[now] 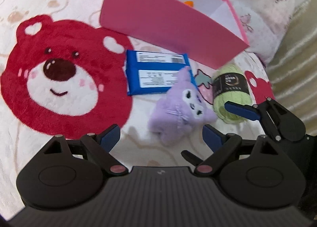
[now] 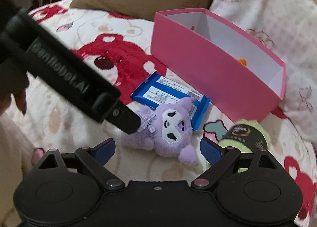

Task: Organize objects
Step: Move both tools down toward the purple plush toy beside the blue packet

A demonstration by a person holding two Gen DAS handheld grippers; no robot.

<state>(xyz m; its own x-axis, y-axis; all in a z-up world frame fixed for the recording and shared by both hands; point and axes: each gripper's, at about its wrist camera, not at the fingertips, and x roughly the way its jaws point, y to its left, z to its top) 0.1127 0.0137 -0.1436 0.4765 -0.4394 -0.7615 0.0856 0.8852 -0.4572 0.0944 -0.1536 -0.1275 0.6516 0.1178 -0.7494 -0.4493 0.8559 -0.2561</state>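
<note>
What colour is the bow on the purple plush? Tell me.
Lilac-and-white gingham check; the bow on the purple plush shows best in the right wrist view.

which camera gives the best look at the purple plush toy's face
The right wrist view: the purple plush toy lies sharp and central there, its white face patch, dark eyes and checked bow facing the camera. In the left wrist view the same toy is blurred and turned, its face seen at an angle.

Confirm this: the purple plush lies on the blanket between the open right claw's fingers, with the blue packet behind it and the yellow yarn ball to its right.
One error: the yarn ball is light green, not yellow, as the right wrist view shows. The purple plush, right claw and blue packet are as stated.
</note>
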